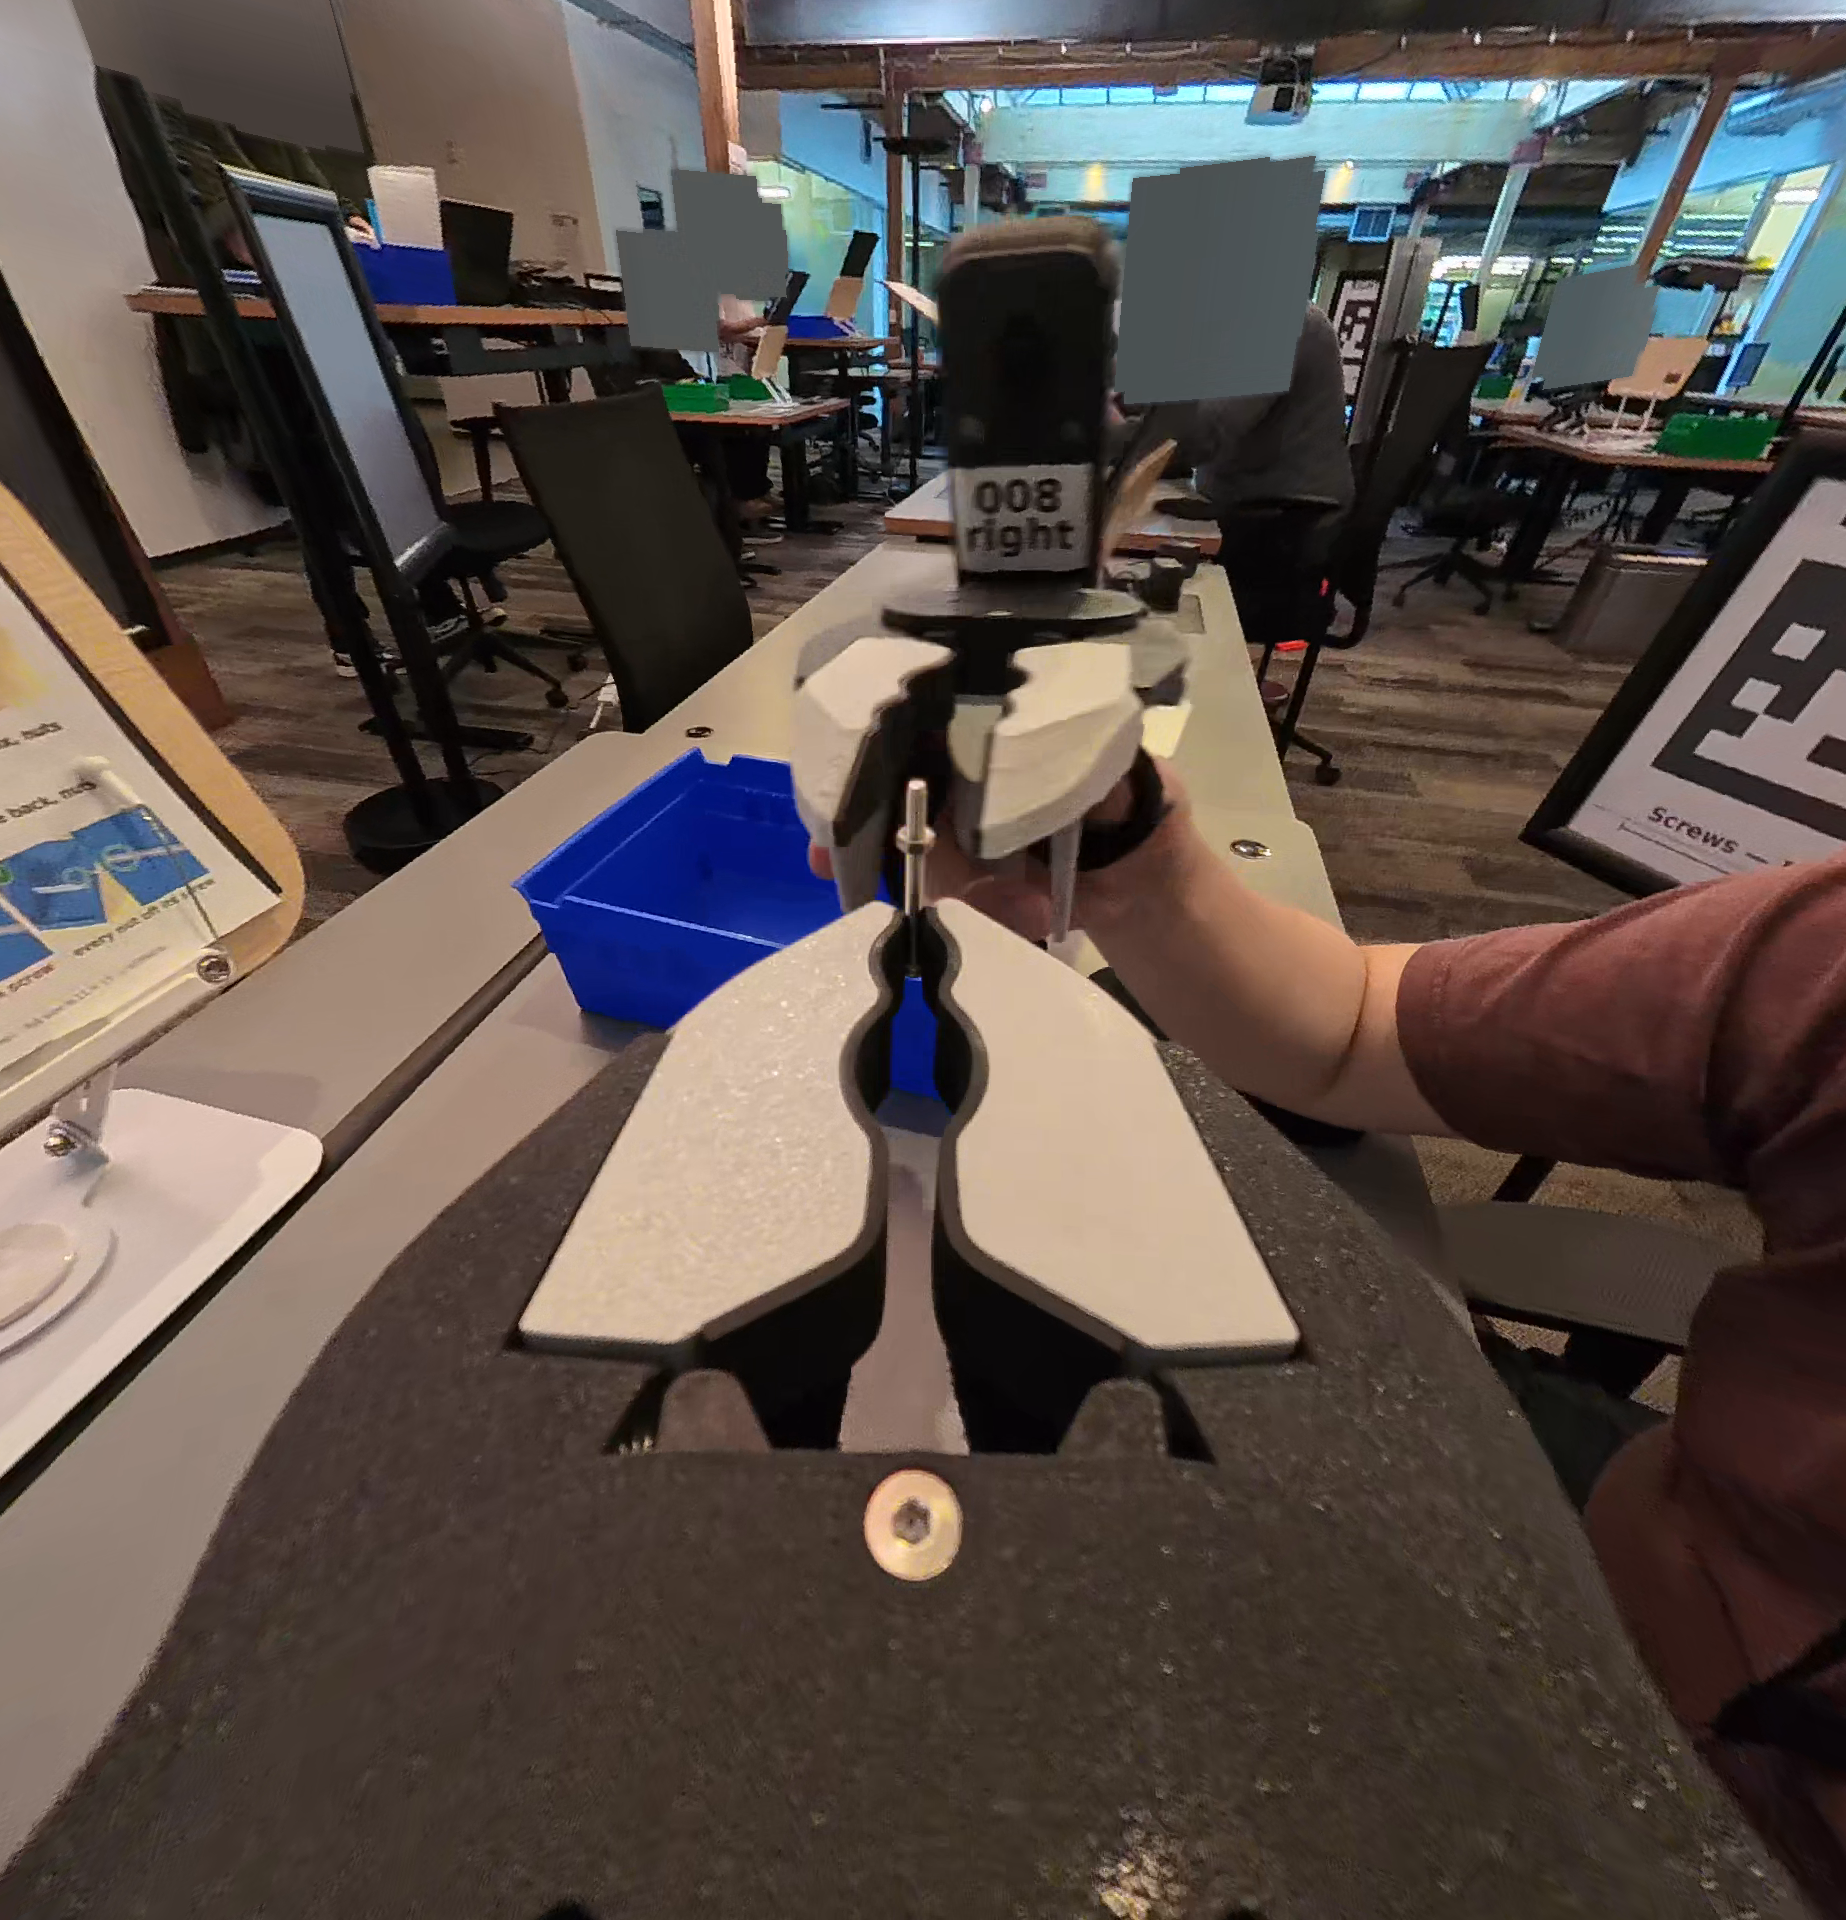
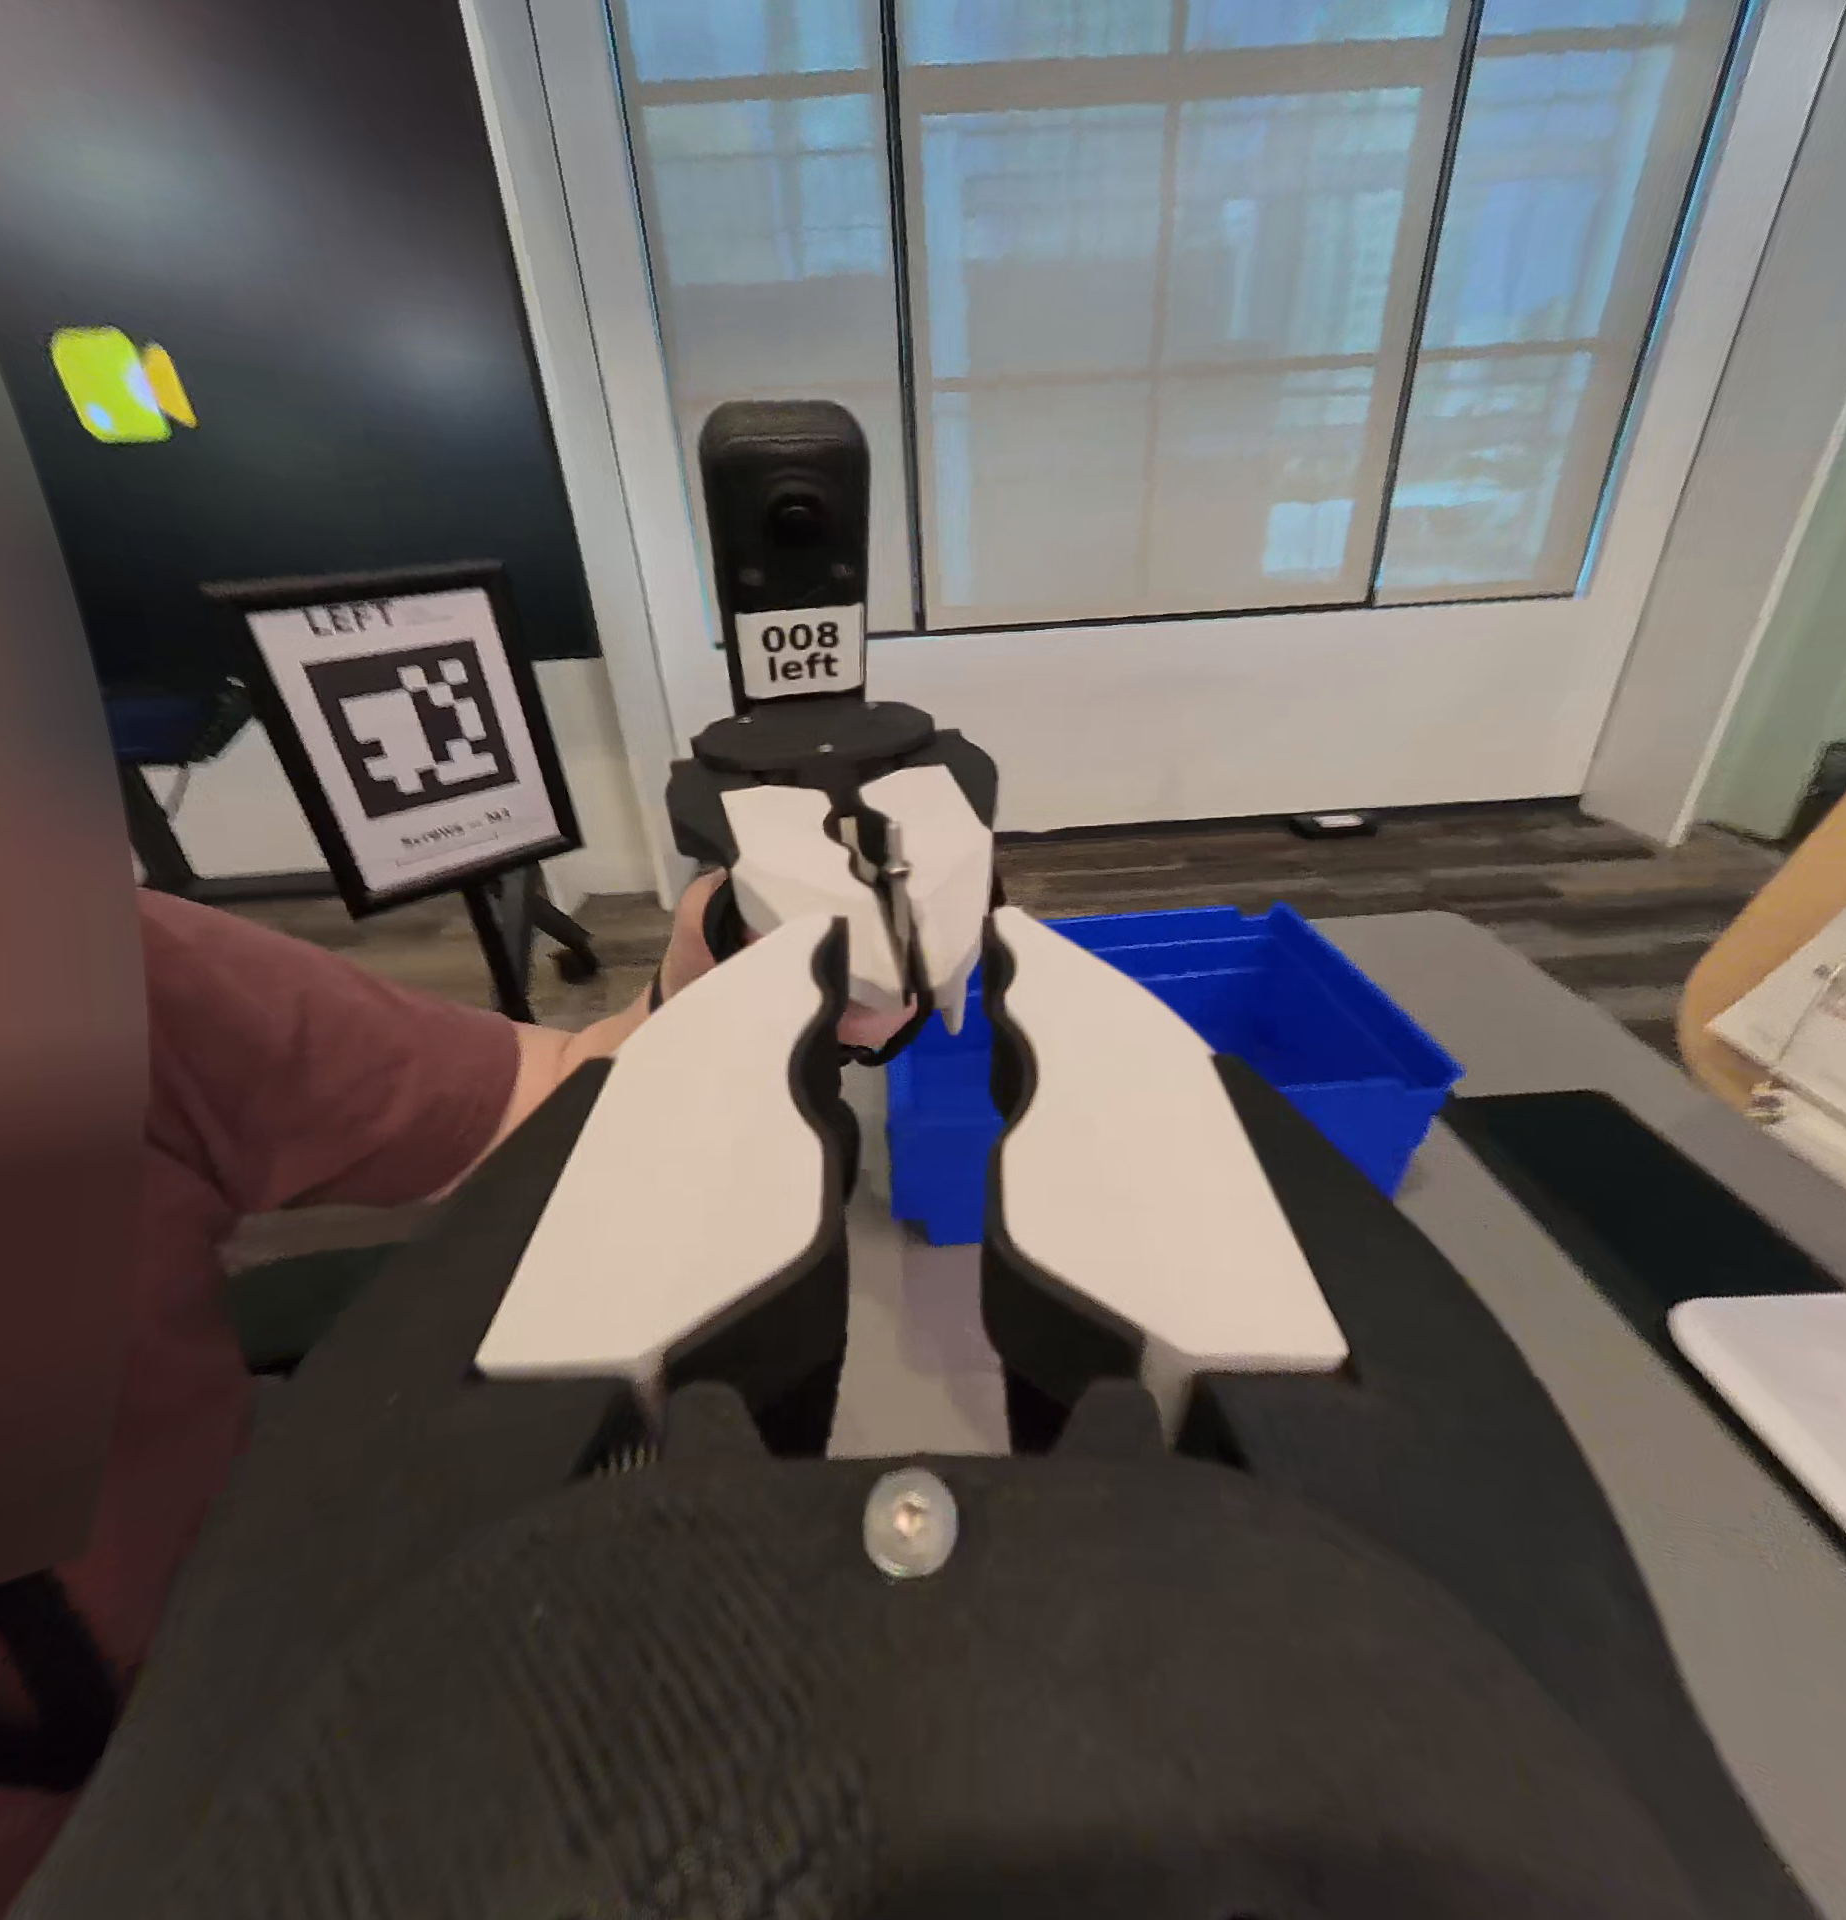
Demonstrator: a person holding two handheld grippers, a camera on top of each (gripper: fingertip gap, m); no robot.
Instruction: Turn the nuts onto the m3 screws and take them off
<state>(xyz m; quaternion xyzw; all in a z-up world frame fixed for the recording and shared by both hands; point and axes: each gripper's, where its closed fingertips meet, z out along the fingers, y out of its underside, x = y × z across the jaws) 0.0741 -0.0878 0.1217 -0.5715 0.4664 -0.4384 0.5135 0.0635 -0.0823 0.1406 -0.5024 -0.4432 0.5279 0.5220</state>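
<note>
**One screw with its nut, held over the blue bin**

One blue bin [image 1: 680,894] stands on the grey table [image 1: 399,1049]; I cannot see anything inside it. Above it two grippers face each other. The left gripper [image 1: 913,935] is clamped on one screw [image 1: 913,862], which carries one nut [image 1: 914,837]. The right gripper [image 2: 903,966] has its fingers apart, holding nothing, just beside the screw.

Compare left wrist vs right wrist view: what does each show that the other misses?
Left wrist only: instruction card on a stand, office desks and chairs, right gripper facing the camera. Right wrist only: window, dark screen. Both: screw with nut clamped in the left gripper, blue bin.
</note>
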